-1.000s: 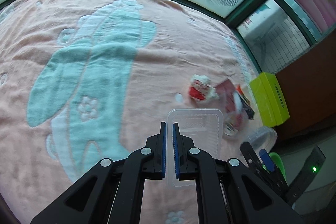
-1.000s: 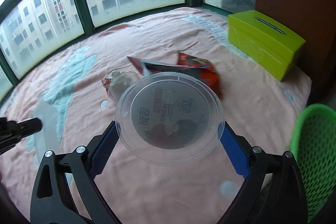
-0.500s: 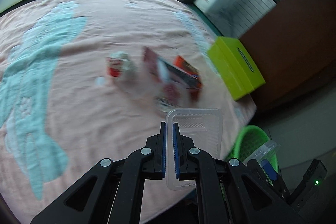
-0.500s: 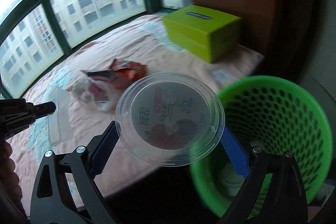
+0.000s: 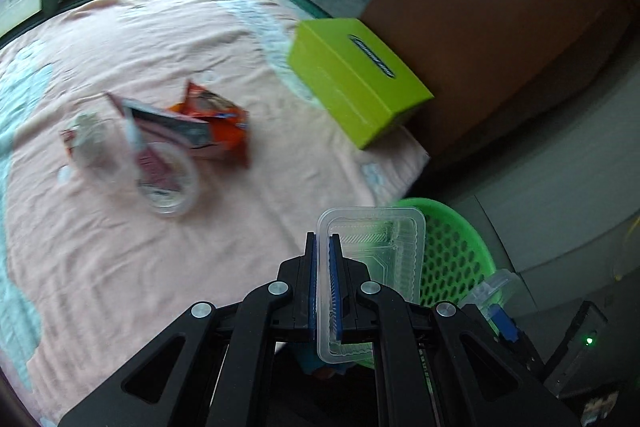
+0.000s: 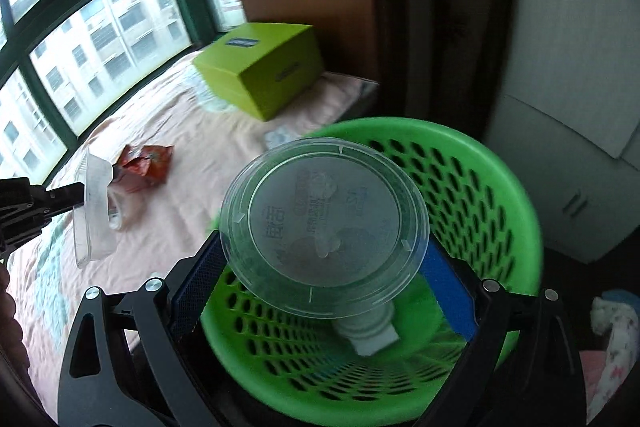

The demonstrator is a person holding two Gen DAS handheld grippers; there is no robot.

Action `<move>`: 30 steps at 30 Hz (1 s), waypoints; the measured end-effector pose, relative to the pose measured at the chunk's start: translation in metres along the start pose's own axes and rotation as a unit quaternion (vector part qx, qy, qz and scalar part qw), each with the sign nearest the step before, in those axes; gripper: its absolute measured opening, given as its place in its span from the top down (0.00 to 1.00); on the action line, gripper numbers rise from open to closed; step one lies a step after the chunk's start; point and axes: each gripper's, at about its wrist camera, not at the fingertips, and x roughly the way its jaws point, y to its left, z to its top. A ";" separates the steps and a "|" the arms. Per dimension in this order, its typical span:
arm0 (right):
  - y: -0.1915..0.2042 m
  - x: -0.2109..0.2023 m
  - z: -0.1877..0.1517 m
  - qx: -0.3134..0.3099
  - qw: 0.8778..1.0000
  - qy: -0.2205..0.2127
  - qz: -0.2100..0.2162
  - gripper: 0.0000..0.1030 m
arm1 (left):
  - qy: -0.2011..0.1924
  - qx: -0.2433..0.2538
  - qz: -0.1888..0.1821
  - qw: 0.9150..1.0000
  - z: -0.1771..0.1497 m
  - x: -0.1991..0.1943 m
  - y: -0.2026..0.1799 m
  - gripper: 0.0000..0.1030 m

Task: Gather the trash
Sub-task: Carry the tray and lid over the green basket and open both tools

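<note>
My left gripper [image 5: 324, 247] is shut on the rim of a clear rectangular plastic tray [image 5: 376, 259], held above the bed's edge beside a green mesh basket [image 5: 452, 259]. My right gripper [image 6: 324, 255] is shut on a clear round plastic bowl [image 6: 324, 223], held right over the green basket [image 6: 480, 195]. A white bottle [image 6: 372, 337] lies in the basket. On the pink blanket lie an orange snack bag [image 5: 216, 123], a clear cup [image 5: 168, 183] and a crumpled wrapper [image 5: 80, 135]. The left gripper and its tray [image 6: 94, 203] show at the left of the right wrist view.
A lime-green tissue box [image 5: 356, 79] sits at the bed's far corner by a brown cabinet [image 5: 500, 7]. Windows run behind the bed. A white cabinet [image 6: 568, 107] stands beyond the basket. A patterned cloth [image 6: 612, 347] lies at the right.
Both grippers have swung right from over the bed toward the basket. The round bowl is now directly over the basket, and the tray has come to the bed's edge.
</note>
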 end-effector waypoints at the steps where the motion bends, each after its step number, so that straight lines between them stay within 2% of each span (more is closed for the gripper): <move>1: -0.002 -0.001 0.000 0.001 1.000 -0.001 -0.002 0.09 | 0.002 0.005 -0.001 1.000 0.000 0.003 -0.006 0.94; 15: -0.042 -0.016 -0.003 0.035 0.999 -0.019 -0.011 0.08 | 0.044 0.059 -0.007 0.997 -0.017 0.041 -0.060 0.94; 30: -0.073 -0.031 -0.007 0.070 0.997 -0.039 -0.011 0.08 | 0.093 0.110 0.002 0.990 -0.042 0.086 -0.103 0.94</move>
